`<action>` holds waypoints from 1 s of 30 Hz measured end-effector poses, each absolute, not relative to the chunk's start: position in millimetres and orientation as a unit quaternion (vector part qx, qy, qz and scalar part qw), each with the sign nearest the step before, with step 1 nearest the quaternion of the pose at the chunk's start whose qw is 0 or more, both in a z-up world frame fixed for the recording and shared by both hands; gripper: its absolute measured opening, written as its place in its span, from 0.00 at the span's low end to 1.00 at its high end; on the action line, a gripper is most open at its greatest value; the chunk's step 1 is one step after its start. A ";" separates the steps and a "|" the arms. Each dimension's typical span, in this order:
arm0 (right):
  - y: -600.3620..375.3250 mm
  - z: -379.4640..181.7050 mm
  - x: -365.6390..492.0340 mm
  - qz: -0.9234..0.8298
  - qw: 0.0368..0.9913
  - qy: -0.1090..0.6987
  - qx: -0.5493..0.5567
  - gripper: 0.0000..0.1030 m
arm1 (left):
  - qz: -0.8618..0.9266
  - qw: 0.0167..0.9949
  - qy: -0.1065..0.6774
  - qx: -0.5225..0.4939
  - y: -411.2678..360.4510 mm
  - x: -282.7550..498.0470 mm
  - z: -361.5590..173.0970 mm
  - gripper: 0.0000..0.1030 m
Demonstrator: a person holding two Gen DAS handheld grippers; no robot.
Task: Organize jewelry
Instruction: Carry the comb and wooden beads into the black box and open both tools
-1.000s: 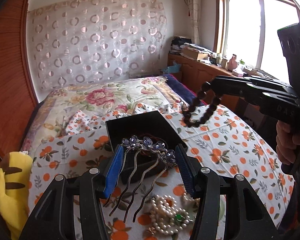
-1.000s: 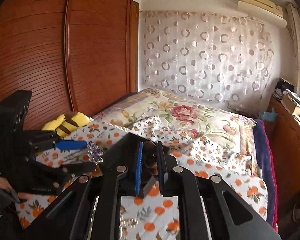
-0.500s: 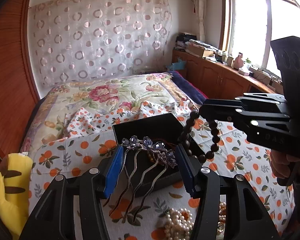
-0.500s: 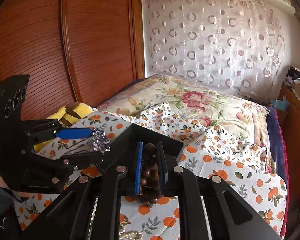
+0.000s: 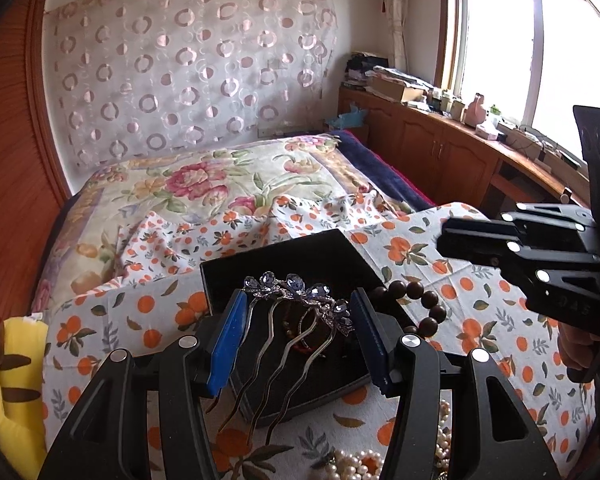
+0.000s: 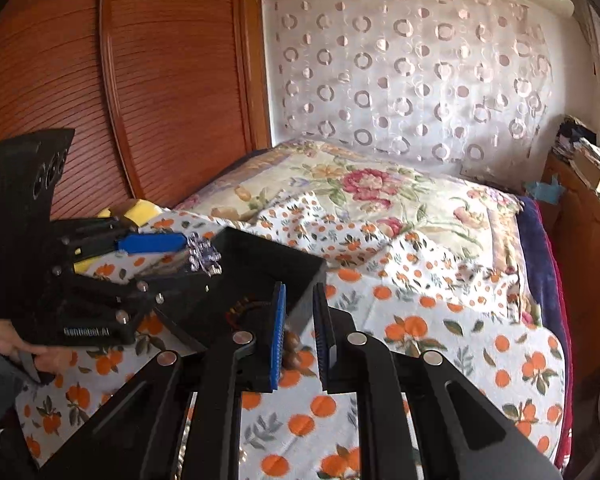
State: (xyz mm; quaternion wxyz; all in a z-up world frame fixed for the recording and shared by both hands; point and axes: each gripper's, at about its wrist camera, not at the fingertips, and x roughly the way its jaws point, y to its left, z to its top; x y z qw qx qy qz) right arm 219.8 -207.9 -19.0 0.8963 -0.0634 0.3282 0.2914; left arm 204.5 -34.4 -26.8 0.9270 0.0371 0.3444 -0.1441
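You are working over a bed [image 5: 440, 264] draped in a white cloth printed with oranges; a flowered quilt lies beyond, with a wooden wardrobe at nine o'clock and a window at two o'clock.

Nearest you, at six o'clock, a heap of small round pearls [image 5: 360, 464] lies on the cloth. Your left gripper [image 5: 300, 324] pinches one metal hair comb [image 5: 288, 320] between its blue pads: four wavy prongs and a row of pale purple stones, held above one shallow black box [image 5: 296, 264].

One string of dark round wooden beads [image 5: 420, 304] drapes over the box's right rim at three o'clock, partly inside.

Your right gripper [image 6: 300, 332] hangs just beside that rim, jaws slightly parted and holding nothing. Bare cloth stretches beyond the box to the quilt.
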 end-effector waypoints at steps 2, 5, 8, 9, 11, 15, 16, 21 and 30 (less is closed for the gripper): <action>-211.5 -27.3 218.8 0.295 0.891 0.343 -0.048 0.39 | -0.143 0.926 0.347 0.037 -34.6 206.2 -29.4 0.50; -208.6 -38.9 216.1 0.300 0.884 0.356 -0.038 0.44 | -0.143 0.925 0.351 0.038 -35.8 207.2 -33.8 0.50; -207.1 -50.5 224.9 0.307 0.871 0.384 -0.010 0.44 | -0.143 0.924 0.353 0.037 -35.6 206.7 -36.0 0.50; -206.3 -54.5 227.2 0.307 0.867 0.392 -0.002 0.44 | -0.142 0.924 0.354 0.037 -35.5 207.1 -35.9 0.50; -206.8 -59.1 230.6 0.312 0.861 0.401 0.017 0.44 | -0.141 0.924 0.354 0.037 -33.8 206.4 -36.5 0.50; -205.8 -56.7 231.6 0.318 0.857 0.405 0.023 0.15 | -0.138 0.924 0.355 0.036 -28.8 205.1 -37.2 0.50; -203.5 -54.1 230.2 0.318 0.859 0.401 0.015 0.15 | -0.137 0.924 0.355 0.036 -27.9 205.4 -36.9 0.50; -193.4 -39.5 228.6 0.328 0.866 0.378 0.001 0.14 | -0.132 0.926 0.351 0.033 -21.5 206.0 -33.6 0.50; -195.3 -17.5 231.5 0.319 0.882 0.346 0.001 0.32 | -0.138 0.928 0.344 0.033 -23.9 210.2 -28.8 0.49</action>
